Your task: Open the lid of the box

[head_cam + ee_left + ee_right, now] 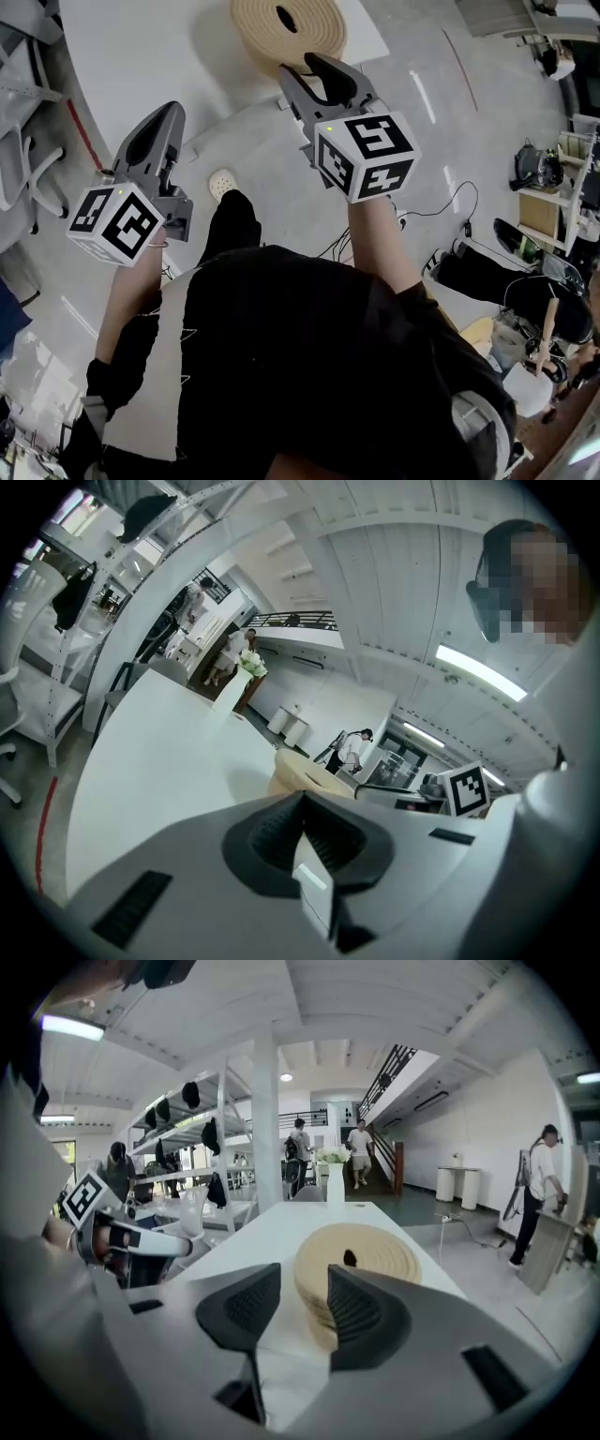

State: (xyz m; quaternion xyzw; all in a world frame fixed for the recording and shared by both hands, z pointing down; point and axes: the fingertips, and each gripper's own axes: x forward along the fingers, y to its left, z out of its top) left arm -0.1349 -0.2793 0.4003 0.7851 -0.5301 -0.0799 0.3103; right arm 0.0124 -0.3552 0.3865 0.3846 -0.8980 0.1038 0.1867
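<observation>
A round tan woven box (pixel 289 33) with a dark hole in the middle of its lid stands on the white table (pixel 141 47) near the table's edge. My right gripper (pixel 302 67) hovers just short of the box with its jaws apart. In the right gripper view the box (pixel 361 1265) lies beyond the gap of the right gripper (pixel 302 1283), and nothing is between the pads. My left gripper (pixel 167 112) is held off the table's corner, away from the box. In the left gripper view the left gripper (pixel 302 799) has its pads pressed together and empty, with the box (pixel 305 778) past them.
Grey chairs (pixel 19 178) stand to the left of the table. A white vase with flowers (pixel 335 1180) is at the table's far end. Cables (pixel 441 211) lie on the floor at the right, where a person (pixel 525 300) sits by a cluttered desk. Shelves and people fill the background.
</observation>
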